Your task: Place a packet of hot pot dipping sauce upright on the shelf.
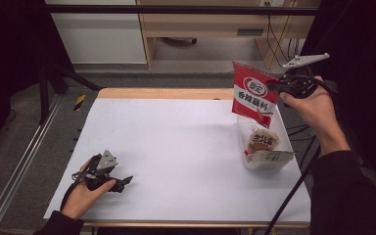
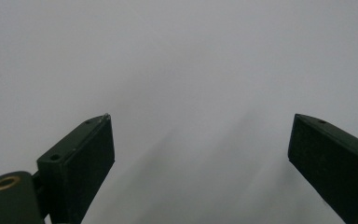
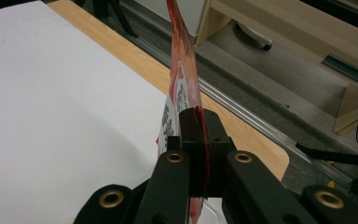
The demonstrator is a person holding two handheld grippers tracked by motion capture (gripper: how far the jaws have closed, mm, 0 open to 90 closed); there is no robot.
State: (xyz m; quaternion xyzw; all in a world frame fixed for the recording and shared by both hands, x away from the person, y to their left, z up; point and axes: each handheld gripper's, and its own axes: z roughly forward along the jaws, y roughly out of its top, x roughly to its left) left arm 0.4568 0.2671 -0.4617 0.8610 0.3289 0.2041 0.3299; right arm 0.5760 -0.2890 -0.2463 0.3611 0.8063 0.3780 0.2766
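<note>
Red packet (image 1: 254, 94) clamped in right claw (image 1: 275, 87) above clear snack tub (image 1: 274, 164); left claw (image 1: 126, 181) apart on white table (image 1: 176, 147).

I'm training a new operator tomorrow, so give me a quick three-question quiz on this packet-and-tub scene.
1. True or false: the right claw is shut on the red packet.
2. What stands beneath that packet?
3. The left claw is: A) open, nothing between its jaws B) shut on a pouch

Key: 1 true; 2 the clear tub of pouches; 3 A
</note>
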